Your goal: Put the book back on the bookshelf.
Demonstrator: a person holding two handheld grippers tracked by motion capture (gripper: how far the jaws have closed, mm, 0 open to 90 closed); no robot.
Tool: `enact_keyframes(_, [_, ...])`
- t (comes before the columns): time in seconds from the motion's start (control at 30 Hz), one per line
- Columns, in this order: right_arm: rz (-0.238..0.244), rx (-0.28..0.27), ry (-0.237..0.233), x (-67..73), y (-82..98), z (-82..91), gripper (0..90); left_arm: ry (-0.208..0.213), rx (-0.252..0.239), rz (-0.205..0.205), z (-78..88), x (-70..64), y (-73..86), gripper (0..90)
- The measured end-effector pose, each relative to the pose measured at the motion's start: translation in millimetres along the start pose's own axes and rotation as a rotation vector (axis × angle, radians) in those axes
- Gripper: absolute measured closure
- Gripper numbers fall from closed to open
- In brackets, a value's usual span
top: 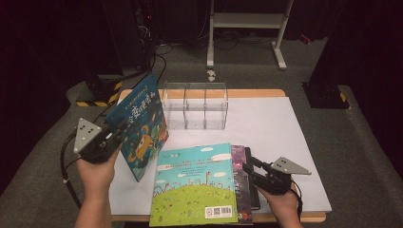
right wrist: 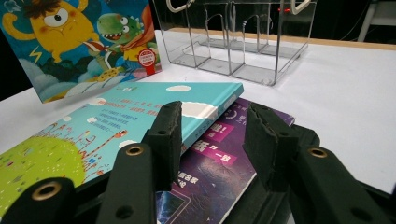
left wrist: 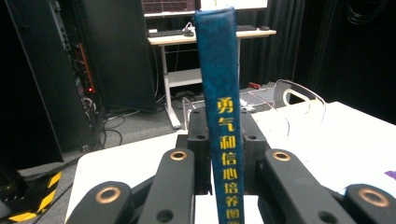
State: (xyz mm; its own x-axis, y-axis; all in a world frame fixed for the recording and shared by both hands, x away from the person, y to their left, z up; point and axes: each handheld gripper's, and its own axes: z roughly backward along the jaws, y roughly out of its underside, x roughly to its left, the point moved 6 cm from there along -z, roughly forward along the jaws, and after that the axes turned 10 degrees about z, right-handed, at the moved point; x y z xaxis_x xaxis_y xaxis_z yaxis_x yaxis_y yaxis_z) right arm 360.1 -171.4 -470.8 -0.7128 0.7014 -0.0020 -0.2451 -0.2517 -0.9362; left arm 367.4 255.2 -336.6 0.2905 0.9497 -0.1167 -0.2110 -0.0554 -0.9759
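White table [top: 266,128], grey carpet [top: 351,142]

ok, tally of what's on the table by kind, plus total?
Hardcover picture books: 3: blue monster-cover book held upright, green-and-sky-blue book lying flat, purple book under it.
Clear acrylic three-slot book holder: 1.
Total: 4.

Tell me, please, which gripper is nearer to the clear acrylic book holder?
Left. The left gripper, clamped on the blue book, sits just beside the holder; the right gripper rests at the table's near edge over the purple book.
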Motion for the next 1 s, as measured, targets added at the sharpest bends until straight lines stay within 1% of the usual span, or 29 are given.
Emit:
enact_keyframes(0.07, [-0.003,0.0,0.0,-0.8,0.7,0.4,56.4,0.002,-0.005,-0.006,0.9,0.3,1.1,79.3])
enact_keyframes(0.2, [-0.003,0.003,0.005,-2.6,2.5,1.0,56.3,0.011,-0.017,-0.006,4.2,1.5,4.7,79.3])
enact_keyframes(0.37, [-0.002,0.012,0.029,-6.7,6.1,0.8,56.2,0.023,-0.03,-0.006,10.6,3.1,11.5,79.1])
enact_keyframes(0.47, [-0.006,0.019,0.039,-9.7,8.8,0.6,56.2,0.032,-0.037,-0.014,15.0,3.3,16.1,78.9])
enact_keyframes(0.7, [-0.013,0.029,0.056,-14.0,13.1,0.0,56.2,0.029,-0.048,-0.017,25.2,5.1,25.5,77.9])
enact_keyframes(0.77, [-0.019,0.031,0.056,-14.5,14.2,-0.3,56.2,0.025,-0.053,-0.007,26.5,5.6,26.4,77.8])
enact_keyframes(0.9, [-0.018,0.038,0.057,-14.4,16.1,-0.6,56.3,0.023,-0.057,-0.007,26.6,2.8,26.9,77.6])
enact_keyframes(1.0, [-0.018,0.037,0.058,-14.9,16.8,0.0,56.2,0.033,-0.054,-0.006,25.8,0.8,27.6,77.3])
